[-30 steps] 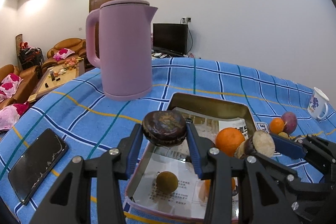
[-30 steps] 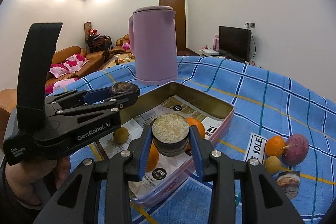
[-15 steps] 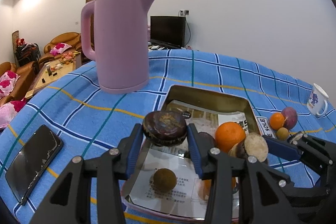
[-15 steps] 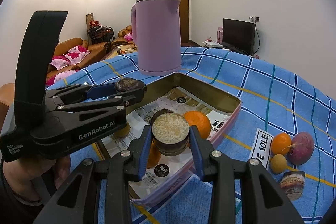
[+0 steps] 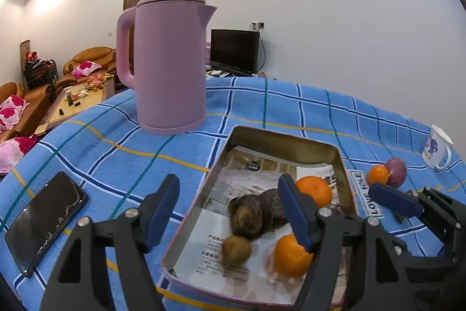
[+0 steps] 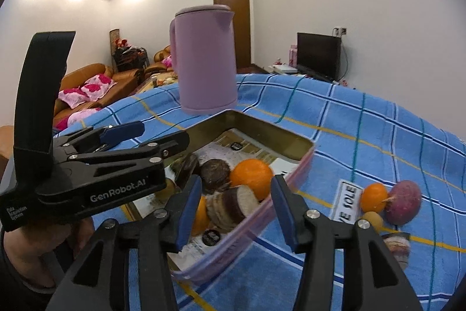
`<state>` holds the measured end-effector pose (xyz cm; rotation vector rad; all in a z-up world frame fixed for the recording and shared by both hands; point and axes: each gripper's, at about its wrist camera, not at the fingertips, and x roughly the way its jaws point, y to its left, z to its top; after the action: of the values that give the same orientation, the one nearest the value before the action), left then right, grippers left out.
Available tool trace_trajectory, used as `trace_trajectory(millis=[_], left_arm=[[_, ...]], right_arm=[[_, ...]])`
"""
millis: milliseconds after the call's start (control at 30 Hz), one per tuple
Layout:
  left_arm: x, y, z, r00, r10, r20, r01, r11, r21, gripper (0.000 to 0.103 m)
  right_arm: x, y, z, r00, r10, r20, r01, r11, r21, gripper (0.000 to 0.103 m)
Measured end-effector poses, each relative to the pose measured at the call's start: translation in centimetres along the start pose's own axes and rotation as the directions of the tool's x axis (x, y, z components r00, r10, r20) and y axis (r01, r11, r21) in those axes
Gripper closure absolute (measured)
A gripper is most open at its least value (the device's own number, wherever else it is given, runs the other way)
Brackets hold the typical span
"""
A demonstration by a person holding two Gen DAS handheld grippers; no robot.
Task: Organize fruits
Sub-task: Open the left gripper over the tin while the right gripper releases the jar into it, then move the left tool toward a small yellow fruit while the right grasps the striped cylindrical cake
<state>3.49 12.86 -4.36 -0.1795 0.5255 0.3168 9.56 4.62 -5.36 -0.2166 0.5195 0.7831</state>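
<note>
A metal tray point(image 5: 287, 136) lined with newspaper sits on the blue checked cloth; its wall shows in the right wrist view point(image 6: 262, 130). In it lie two oranges point(image 5: 316, 190) point(image 5: 289, 255), a brown kiwi-like fruit point(image 5: 236, 249) and dark brown fruit pieces point(image 5: 250, 216). A cut piece with a pale face point(image 6: 233, 204) lies near the tray's near wall. My left gripper point(image 5: 230, 212) is open and empty above the tray. My right gripper point(image 6: 233, 207) is open and empty over the cut piece.
A pink kettle point(image 5: 169, 63) stands behind the tray. A black phone point(image 5: 43, 220) lies at the left. A small orange point(image 6: 374, 196), a purple fruit point(image 6: 403, 206), a small yellow fruit point(image 6: 372, 220) and a cut piece point(image 6: 397, 245) lie right of the tray. A mug point(image 5: 437, 147) stands far right.
Both grippers opened. The dark fruit left my left gripper and the cut piece left my right gripper; both now lie in the tray.
</note>
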Motion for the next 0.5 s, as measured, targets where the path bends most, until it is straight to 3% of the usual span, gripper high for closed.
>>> trace_trajectory(millis=[233, 400, 500], left_arm=[[-1.1, -2.6, 0.5, 0.998, -0.061, 0.024, 0.060, 0.998, 0.021, 0.030], [-1.6, -5.7, 0.6, 0.994, -0.108, 0.030, 0.105, 0.991, 0.081, 0.024], [-1.4, -7.3, 0.5, 0.991, -0.137, 0.005, 0.136, 0.984, 0.111, 0.024]], right_arm=[[-2.5, -3.6, -0.3, 0.994, -0.107, 0.031, 0.103, 0.990, 0.092, 0.051], [-3.3, -7.9, -1.1, 0.957, -0.286, -0.044, 0.289, 0.943, 0.166, 0.051], [-3.3, -10.3, -1.8, 0.944, -0.315, -0.095, 0.329, 0.918, 0.222, 0.051]])
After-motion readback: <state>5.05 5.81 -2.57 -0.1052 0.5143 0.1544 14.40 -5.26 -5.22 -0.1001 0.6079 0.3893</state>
